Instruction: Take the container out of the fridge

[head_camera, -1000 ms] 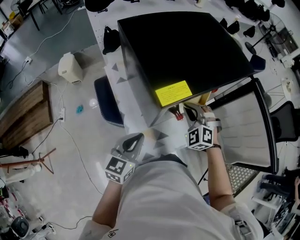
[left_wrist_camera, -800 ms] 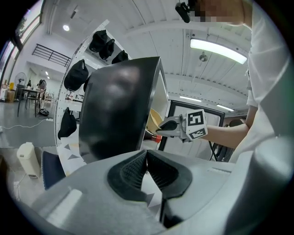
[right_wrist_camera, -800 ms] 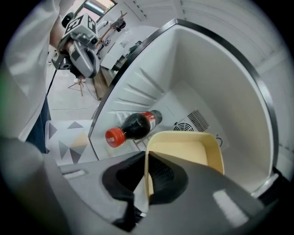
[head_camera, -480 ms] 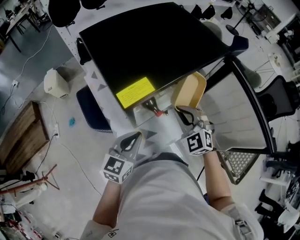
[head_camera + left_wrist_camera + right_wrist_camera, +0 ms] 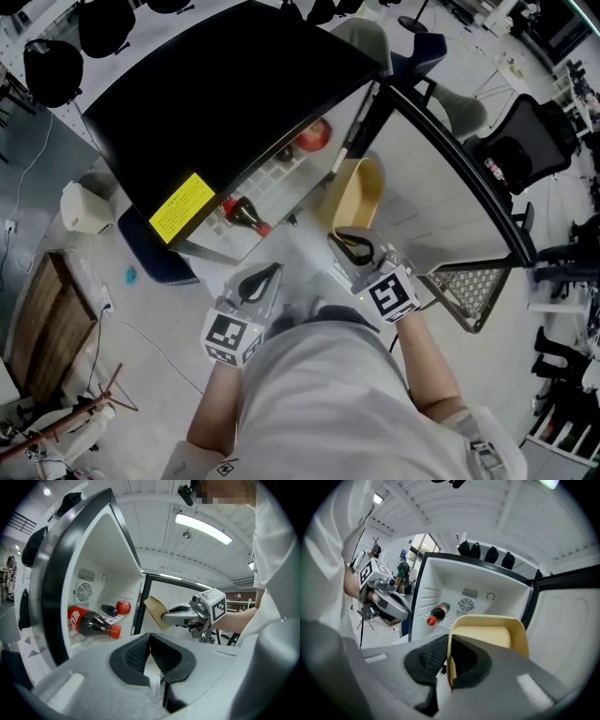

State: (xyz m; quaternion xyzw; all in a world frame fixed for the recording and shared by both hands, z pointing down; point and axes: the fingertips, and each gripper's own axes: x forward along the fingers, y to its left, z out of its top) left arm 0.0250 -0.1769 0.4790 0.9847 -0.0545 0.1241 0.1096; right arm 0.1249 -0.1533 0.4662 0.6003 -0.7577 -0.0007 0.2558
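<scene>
A tan plastic container (image 5: pixel 357 192) hangs in front of the open fridge (image 5: pixel 216 94), outside its white interior. My right gripper (image 5: pixel 350 246) is shut on the container's near rim. In the right gripper view the rim stands pinched between the two dark pads, with the container (image 5: pixel 490 632) tilted up ahead of my right gripper (image 5: pixel 448 639). My left gripper (image 5: pixel 259 284) hangs lower left of it, shut and holding nothing. From the left gripper view, my left gripper (image 5: pixel 150 637) faces the container (image 5: pixel 157 611) at centre right.
Inside the fridge lie a cola bottle (image 5: pixel 93 623) and a red apple (image 5: pixel 123 606) on a white shelf. The fridge door (image 5: pixel 441 169) stands swung open to the right. A wire basket (image 5: pixel 464 286) sits below the door, and a blue stool (image 5: pixel 150 253) at the left.
My right gripper has drawn back from the fridge opening with the container, which now hangs outside. The left gripper has stayed roughly where it was.
</scene>
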